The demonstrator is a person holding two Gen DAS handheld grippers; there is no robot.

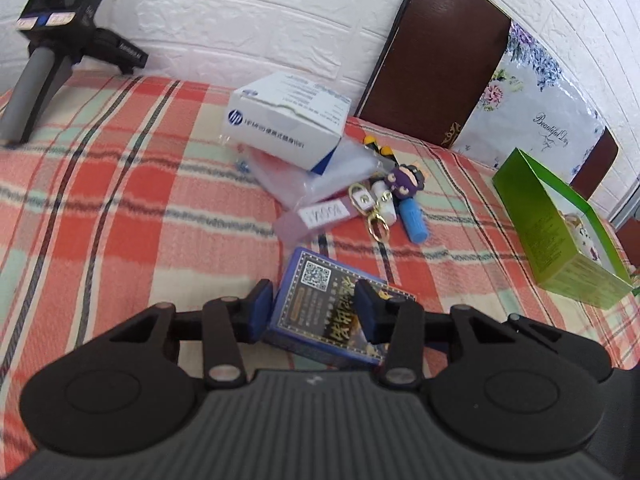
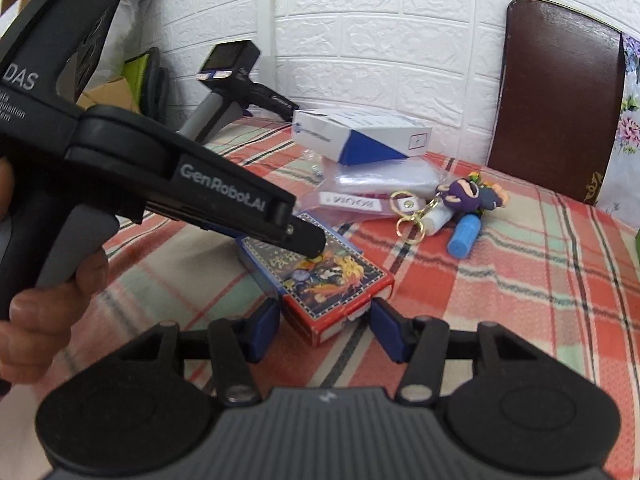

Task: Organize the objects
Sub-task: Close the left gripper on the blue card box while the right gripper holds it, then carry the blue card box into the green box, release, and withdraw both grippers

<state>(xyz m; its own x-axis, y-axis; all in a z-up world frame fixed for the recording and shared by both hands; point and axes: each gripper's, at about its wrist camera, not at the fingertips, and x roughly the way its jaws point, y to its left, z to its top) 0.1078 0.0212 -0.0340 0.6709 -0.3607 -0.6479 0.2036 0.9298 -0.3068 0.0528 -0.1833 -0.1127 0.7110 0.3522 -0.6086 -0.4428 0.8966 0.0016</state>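
Note:
A blue and red card box (image 1: 332,316) lies on the plaid cloth; it also shows in the right wrist view (image 2: 320,276). My left gripper (image 1: 316,312) has its blue pads on both sides of the box, closed on it; its body (image 2: 192,184) reaches over the box from the left. My right gripper (image 2: 326,330) is open, its pads either side of the box's near red end, with small gaps. Behind lie a white HP box (image 1: 286,118), a clear plastic bag (image 1: 316,196), a purple keychain figure (image 1: 404,182) and a blue tube (image 1: 414,222).
A green box (image 1: 560,232) stands at the right. A spare gripper device (image 1: 52,44) stands at the back left by the white brick wall. A dark brown chair back (image 1: 436,60) with a floral cover stands behind the table.

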